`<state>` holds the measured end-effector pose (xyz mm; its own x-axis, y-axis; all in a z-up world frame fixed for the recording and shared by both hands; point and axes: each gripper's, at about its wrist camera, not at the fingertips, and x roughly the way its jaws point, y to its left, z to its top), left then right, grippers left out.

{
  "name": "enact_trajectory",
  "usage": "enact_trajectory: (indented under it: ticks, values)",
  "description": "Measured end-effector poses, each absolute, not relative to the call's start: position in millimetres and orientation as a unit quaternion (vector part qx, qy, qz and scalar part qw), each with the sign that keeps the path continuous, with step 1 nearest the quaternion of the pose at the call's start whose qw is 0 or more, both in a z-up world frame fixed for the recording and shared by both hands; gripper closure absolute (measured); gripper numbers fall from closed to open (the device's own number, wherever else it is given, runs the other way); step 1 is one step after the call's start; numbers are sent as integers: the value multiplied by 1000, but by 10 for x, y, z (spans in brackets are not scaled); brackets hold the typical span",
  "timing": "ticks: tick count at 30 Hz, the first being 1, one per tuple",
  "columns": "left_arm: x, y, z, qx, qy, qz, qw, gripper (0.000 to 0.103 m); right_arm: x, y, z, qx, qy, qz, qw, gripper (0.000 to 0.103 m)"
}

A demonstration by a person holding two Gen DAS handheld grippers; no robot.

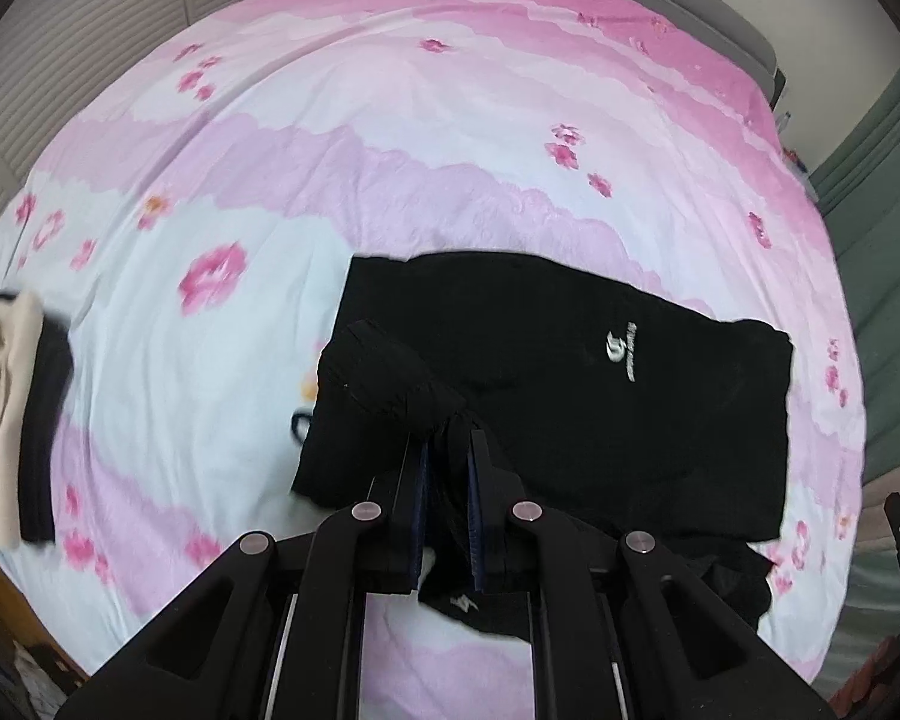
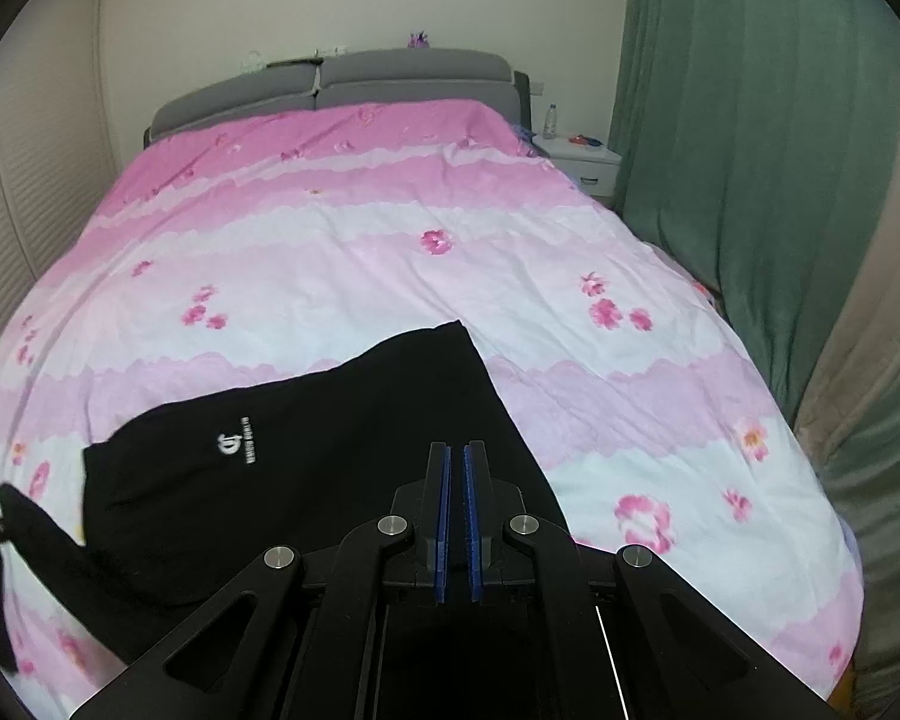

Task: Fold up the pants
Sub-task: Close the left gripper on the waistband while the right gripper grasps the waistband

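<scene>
Gripping black pants (image 1: 570, 372), left hand-held gripper (image 1: 448, 450)

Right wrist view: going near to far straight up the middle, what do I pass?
Right gripper, fingers nearly together, then the black pants lying under them, then the long stretch of pink flowered bedspread, then the grey headboard, then the pale wall.

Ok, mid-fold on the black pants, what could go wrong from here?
The left gripper is shut on a bunched wad of the pants, so the fold could land lumpy or uneven. The right gripper is shut, but no cloth visibly sits between its pads; if it holds nothing, only one side gets carried. A drawstring pokes out and may stay exposed.
</scene>
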<state>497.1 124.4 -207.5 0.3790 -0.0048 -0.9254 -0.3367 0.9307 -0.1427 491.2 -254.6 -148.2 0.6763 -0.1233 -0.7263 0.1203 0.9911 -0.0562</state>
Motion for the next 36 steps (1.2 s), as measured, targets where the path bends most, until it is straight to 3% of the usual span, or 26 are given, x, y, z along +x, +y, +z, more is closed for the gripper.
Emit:
enact_trajectory:
  ticks: [3,4,6,8,17,22,25,27,31,36]
  values:
    - [5191,1235,-2200,-147,562,112,806,90,5138,-2598,-1602,15,420,-61,906,95]
    - [5258,1229,-2260,-143,567,115,803,90,5183,-2627,-1665,27,432,-59,900,89]
    - [5347,1202,-2372,-128,577,119,798,90,5220,-2685,-1772,37,451,-58,890,58]
    - [5400,1158,-2460,-114,585,120,794,90,5191,-2718,-1905,34,471,-65,879,46]
    - [5443,1034,-2666,-69,604,121,784,90,4702,-2634,-2679,11,603,-47,796,46]
    - [5438,1091,-2684,-81,609,119,780,90,4719,-2602,-3042,19,645,-41,763,40]
    - [5395,1112,-2671,-84,611,116,779,90,4768,-2603,-3268,-13,664,-63,745,47]
    - [5336,1117,-2645,-83,611,115,779,90,4752,-2639,-3286,-9,660,-65,749,93]
    - [5182,1120,-2564,-89,612,110,778,90,4632,-2719,-3105,-20,646,-89,758,99]
    - [4978,1182,-2391,-125,607,114,776,90,4441,-2801,-2326,-35,572,-131,809,100]
